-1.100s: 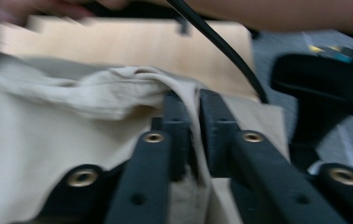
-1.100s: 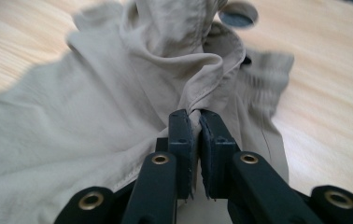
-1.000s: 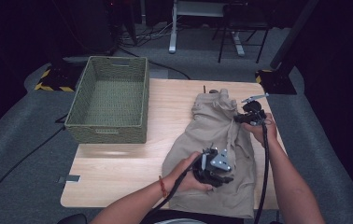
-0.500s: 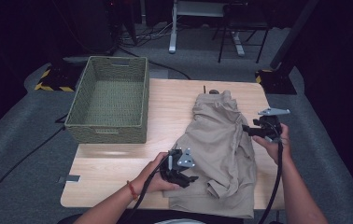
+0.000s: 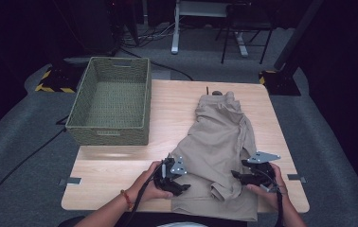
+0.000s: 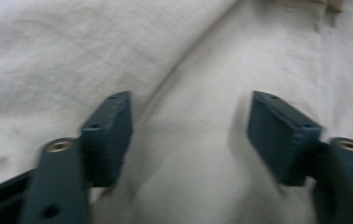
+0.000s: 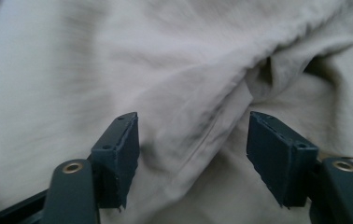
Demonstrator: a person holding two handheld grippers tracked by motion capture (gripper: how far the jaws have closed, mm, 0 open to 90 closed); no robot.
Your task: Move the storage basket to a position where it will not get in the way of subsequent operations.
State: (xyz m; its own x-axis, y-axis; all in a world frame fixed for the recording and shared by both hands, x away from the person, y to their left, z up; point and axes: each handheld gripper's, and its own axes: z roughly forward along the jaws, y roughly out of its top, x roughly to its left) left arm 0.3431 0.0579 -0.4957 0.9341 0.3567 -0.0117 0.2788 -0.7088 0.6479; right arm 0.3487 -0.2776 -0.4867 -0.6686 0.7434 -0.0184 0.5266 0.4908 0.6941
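Khaki trousers lie lengthwise just right of the basket. My left gripper and right gripper flank their near end, jaws just spread, nothing pinched, likely lining up a fold.

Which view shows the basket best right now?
The high view: the basket stands whole on the table's far left corner, left of the trousers. The left and right gripper views look along open jaws at close-up beige cloth, so they tell you nothing about the basket.
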